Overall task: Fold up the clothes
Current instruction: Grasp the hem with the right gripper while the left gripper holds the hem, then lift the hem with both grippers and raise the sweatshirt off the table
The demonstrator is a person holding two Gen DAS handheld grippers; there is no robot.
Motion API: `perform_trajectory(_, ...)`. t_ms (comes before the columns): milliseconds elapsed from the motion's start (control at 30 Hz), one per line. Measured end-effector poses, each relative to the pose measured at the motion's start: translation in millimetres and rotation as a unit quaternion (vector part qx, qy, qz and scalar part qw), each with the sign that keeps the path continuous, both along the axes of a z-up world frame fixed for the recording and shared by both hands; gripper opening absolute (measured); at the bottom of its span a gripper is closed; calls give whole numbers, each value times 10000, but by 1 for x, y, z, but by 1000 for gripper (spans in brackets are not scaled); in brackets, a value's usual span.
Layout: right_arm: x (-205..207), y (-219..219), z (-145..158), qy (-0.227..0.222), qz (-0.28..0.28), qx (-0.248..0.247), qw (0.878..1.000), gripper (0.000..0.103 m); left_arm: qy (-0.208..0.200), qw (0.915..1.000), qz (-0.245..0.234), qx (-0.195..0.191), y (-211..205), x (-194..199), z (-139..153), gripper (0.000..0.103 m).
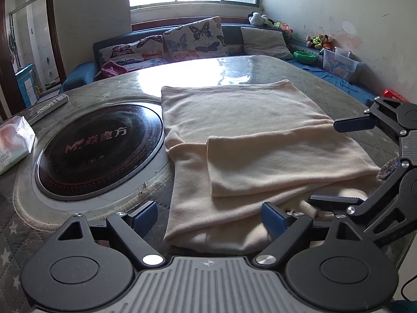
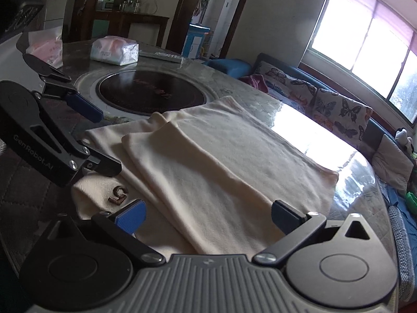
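Observation:
A cream garment [image 1: 234, 135] lies flat on the round table, with both sides folded in over its middle. It also shows in the right wrist view [image 2: 208, 161], where a small brown emblem [image 2: 119, 195] shows on its near end. My left gripper [image 1: 208, 219] is open and empty, low over the garment's near edge. My right gripper [image 2: 208, 217] is open and empty over the garment's near end. Each gripper appears in the other's view, the right gripper [image 1: 336, 161] at the right and the left gripper [image 2: 101, 140] at the left.
A black round cooktop [image 1: 99, 146] is set in the table left of the garment. Tissue packs [image 2: 114, 49] and a remote [image 1: 52, 105] lie beyond it. A sofa with butterfly cushions [image 1: 192, 39] stands behind the table under a window.

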State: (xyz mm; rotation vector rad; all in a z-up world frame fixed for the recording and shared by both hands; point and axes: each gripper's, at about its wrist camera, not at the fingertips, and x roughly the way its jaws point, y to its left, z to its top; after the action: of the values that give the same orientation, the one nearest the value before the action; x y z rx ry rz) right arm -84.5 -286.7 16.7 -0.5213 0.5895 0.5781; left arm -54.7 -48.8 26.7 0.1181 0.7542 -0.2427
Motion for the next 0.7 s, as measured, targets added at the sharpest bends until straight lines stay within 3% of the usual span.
perform_trajectory(200,-7,-1,2,-55,163,-166,9997,103,24,9999,-63,113,1,-6,-4,89)
perform_trajectory(333,-2,-1,12,-197,67,30,9998,103,6,9999,-41,117,1,-6,-3,89)
perform_trajectory(533,0,8,-2,26,202,-160,9997,103,-38,9998,-15,180,5,-10,1,89)
perform_trajectory(700,-7,-4,7,36,190,-42,9998,103,-211,9990,-263,294,5,-21,6,88)
